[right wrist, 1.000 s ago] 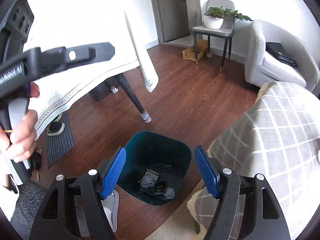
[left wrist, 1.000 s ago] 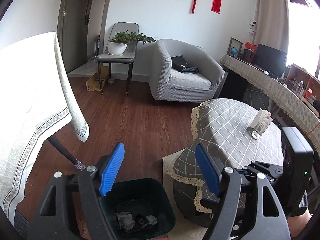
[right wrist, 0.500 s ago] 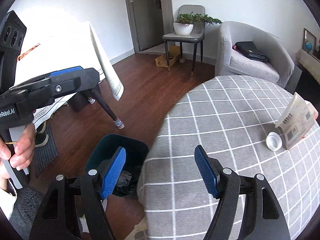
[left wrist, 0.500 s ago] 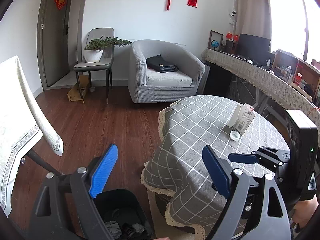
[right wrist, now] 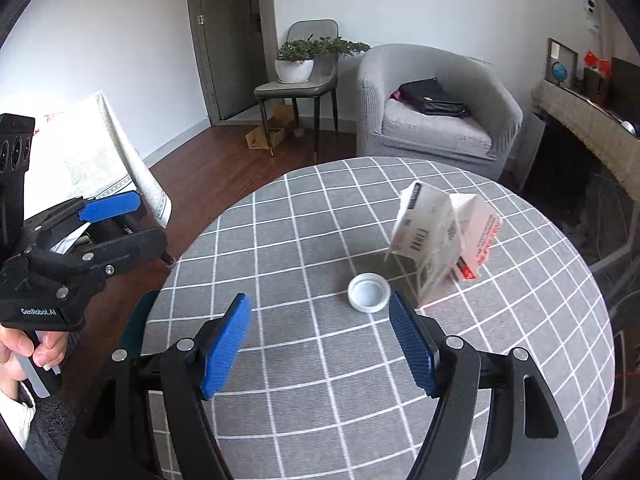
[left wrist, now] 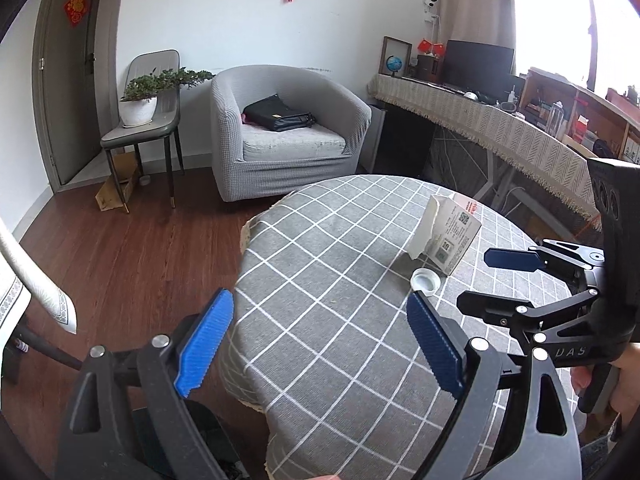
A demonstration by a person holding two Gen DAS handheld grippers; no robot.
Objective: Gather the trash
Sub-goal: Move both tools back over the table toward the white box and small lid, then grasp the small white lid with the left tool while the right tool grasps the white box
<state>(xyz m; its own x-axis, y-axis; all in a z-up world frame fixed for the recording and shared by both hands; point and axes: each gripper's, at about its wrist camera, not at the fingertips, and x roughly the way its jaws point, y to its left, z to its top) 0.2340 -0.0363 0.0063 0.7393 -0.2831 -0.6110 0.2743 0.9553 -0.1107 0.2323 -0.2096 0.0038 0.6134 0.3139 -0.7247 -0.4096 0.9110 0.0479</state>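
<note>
A torn white paper carton [right wrist: 436,236] stands on the round table with the grey checked cloth [right wrist: 304,216]. A white bottle cap [right wrist: 368,292] lies just in front of it. Both also show in the left wrist view, the carton [left wrist: 448,234] and the cap [left wrist: 425,280]. My right gripper [right wrist: 320,344] is open and empty above the cloth, just short of the cap. My left gripper [left wrist: 320,344] is open and empty over the table's left edge. The dark bin [left wrist: 180,440] shows only partly, below my left gripper.
A grey armchair [left wrist: 288,128] with a black bag stands behind the table. A chair with a potted plant [left wrist: 144,96] stands by the door. A white-clothed table [right wrist: 92,156] is at the left. A long desk [left wrist: 480,120] runs along the right wall.
Both grippers have swung up and right from over the bin on the floor to over the round table. The carton and cap are now close ahead. Both stay open.
</note>
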